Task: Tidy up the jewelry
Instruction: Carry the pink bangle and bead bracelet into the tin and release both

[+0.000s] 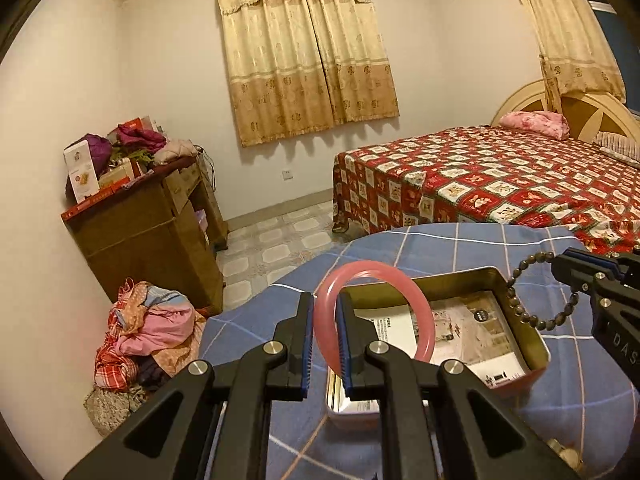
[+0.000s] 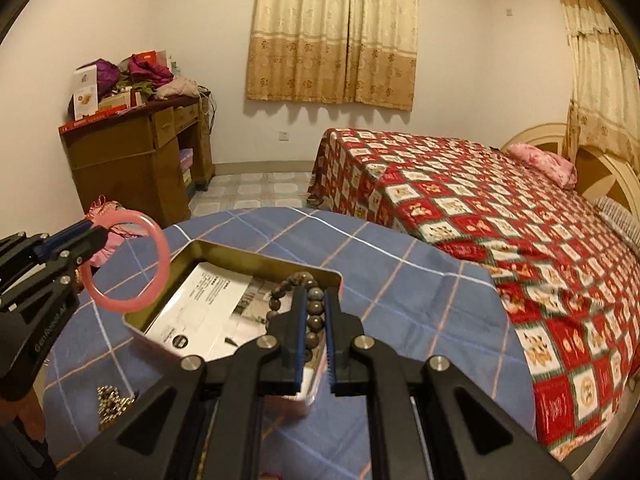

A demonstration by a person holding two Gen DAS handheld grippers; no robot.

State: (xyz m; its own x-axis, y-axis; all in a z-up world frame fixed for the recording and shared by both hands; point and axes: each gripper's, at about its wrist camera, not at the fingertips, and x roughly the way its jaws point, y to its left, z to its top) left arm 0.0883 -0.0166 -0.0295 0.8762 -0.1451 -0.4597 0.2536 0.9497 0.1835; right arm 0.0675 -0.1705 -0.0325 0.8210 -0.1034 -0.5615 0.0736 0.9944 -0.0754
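My left gripper [image 1: 326, 312] is shut on a pink bangle [image 1: 425, 312] and holds it upright over the near left corner of an open gold tin [image 1: 520, 320]. It shows from the side in the right wrist view [image 2: 94, 236], with the bangle [image 2: 164, 256] left of the tin [image 2: 224, 246]. My right gripper [image 2: 316, 312] is shut on a dark bead bracelet [image 2: 314, 308] above the tin's right side. In the left wrist view that gripper [image 1: 560, 268] holds the bead bracelet [image 1: 516, 272] past the tin's right rim. Printed paper [image 1: 472, 328] lines the tin.
The tin sits on a round table with a blue checked cloth [image 2: 400, 280]. A gold chain [image 2: 112, 404] lies on the cloth at the near left. A bed [image 2: 480, 208] stands at right, a wooden cabinet [image 1: 152, 232] at left, a clothes pile [image 1: 140, 336] on the floor.
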